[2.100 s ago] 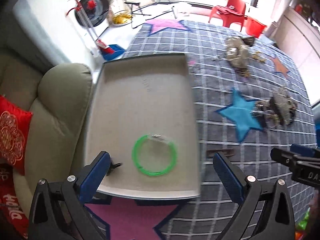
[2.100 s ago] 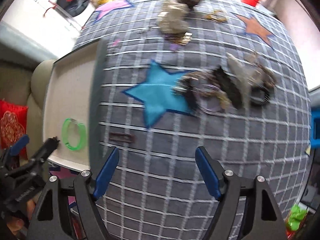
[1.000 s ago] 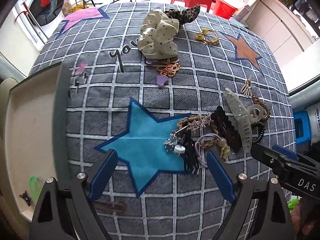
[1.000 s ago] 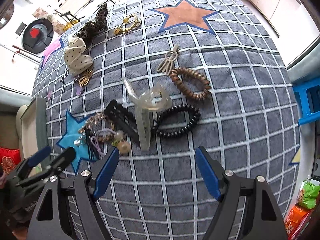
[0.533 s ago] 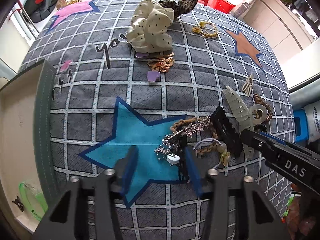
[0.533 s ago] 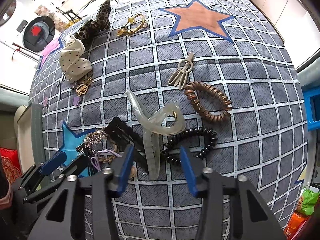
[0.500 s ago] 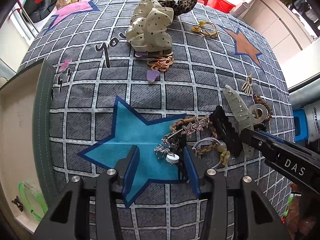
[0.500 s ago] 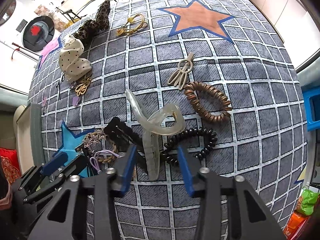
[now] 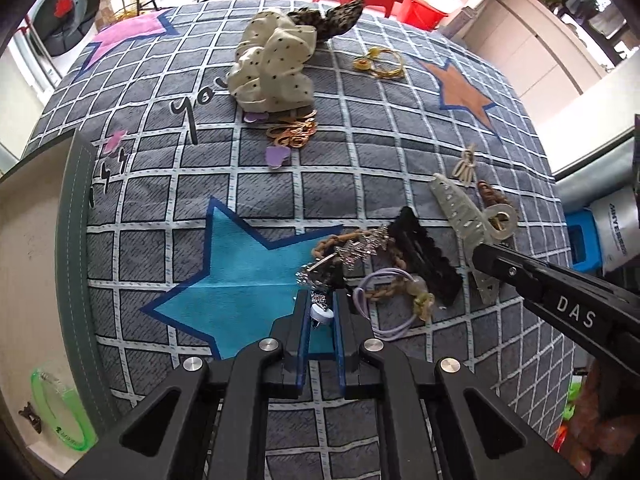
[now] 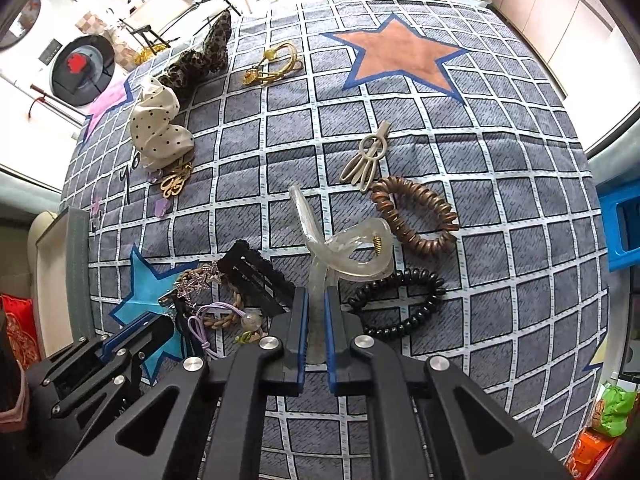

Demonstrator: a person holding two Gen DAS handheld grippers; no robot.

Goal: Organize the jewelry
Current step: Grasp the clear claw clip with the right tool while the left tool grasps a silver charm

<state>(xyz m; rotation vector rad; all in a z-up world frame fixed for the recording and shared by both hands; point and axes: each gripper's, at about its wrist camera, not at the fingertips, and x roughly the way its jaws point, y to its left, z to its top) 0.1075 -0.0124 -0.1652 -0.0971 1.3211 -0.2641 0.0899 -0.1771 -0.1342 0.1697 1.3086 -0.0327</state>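
Note:
On the grey checked cloth lies a tangle of hair pieces. In the left wrist view my left gripper [image 9: 320, 310] has its jaws closing, the blue pads pinching a silver rhinestone ornament [image 9: 320, 312] with a white bead, over the blue star. In the right wrist view my right gripper [image 10: 316, 312] has its jaws closing too, pads pressing on one arm of the clear claw clip [image 10: 344, 248]. The two grippers stand side by side, with a black clip [image 10: 256, 276] and a lilac hair tie [image 9: 384, 304] between them. A beige tray [image 9: 76, 240] at the left holds a green bangle [image 9: 60, 412].
A cream dotted scrunchie [image 9: 272, 64], a leopard bow [image 9: 336, 16] and gold pieces [image 9: 294, 132] lie farther back. A brown coil tie [image 10: 416, 216], a black coil tie [image 10: 400, 300] and a beige clip [image 10: 366, 160] sit right of the claw clip.
Both grippers went from wide open to closed, the left onto the rhinestone ornament and the right onto the clear claw clip. Before that, both swung from the tray to the pile.

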